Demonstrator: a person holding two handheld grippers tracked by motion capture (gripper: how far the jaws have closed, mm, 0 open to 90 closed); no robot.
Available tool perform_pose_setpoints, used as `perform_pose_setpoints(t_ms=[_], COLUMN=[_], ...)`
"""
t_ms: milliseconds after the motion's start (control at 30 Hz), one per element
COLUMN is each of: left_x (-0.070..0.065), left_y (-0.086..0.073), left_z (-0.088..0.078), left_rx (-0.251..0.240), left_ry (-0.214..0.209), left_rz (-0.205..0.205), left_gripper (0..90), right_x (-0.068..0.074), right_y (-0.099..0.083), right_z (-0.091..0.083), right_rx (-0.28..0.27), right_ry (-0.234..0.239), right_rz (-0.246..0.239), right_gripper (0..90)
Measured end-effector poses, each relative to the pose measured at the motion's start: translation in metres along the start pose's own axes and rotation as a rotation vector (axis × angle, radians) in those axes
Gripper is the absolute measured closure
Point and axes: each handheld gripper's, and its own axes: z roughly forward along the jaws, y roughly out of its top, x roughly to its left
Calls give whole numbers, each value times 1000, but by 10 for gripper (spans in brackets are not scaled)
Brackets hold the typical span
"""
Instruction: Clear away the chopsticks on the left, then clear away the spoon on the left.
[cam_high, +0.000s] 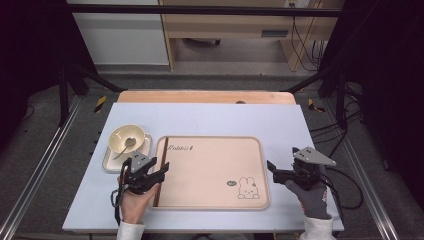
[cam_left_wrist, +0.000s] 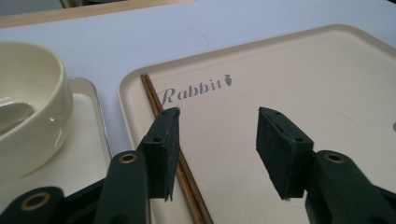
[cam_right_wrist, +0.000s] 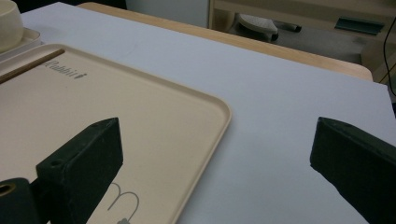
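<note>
A pair of brown chopsticks (cam_high: 165, 147) (cam_left_wrist: 152, 95) lies along the left edge of the beige tray (cam_high: 210, 170) (cam_left_wrist: 289, 84) marked "Rabbit". My left gripper (cam_high: 161, 169) (cam_left_wrist: 218, 116) hovers over the chopsticks' near half, open, with nothing between the pads. The sticks run under its left jaw. My right gripper (cam_high: 272, 172) (cam_right_wrist: 217, 126) stands open just off the tray's right edge (cam_right_wrist: 226, 116), holding nothing. The chopsticks (cam_right_wrist: 28, 67) show far off in the right gripper view.
A cream bowl (cam_high: 126, 137) (cam_left_wrist: 32, 116) with a spoon (cam_high: 127, 145) in it stands on a small tray (cam_high: 112, 162) (cam_left_wrist: 86, 140) left of the big tray. A rabbit drawing (cam_high: 247, 187) marks the big tray's near right corner. Pale blue tabletop (cam_high: 210, 117) lies behind.
</note>
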Motion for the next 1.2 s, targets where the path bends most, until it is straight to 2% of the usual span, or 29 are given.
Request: perform_pose_setpoints(t_ms=[200, 467, 600, 900, 1200], left_x=[1, 16, 24, 39, 50], left_y=[2, -10, -15, -28, -38], left_z=[-4, -12, -19, -31, -40], left_rx=[35, 24, 12, 12, 15], left_ry=[-46, -94, -97, -75, -48], left_rz=[121, 103, 107, 86, 93], left_gripper=[393, 331, 311, 286, 261], right_x=[-2, -3, -2, -2, -3], right_y=[1, 1, 1, 0, 0], right_z=[-4, -5, -4, -2, -7], right_rx=[-8, -10, -7, 3, -7], right_ry=[-11, -13, -9, -4, -4], right_rz=[1, 3, 5, 2, 12], right_gripper=[28, 26, 20, 6, 5])
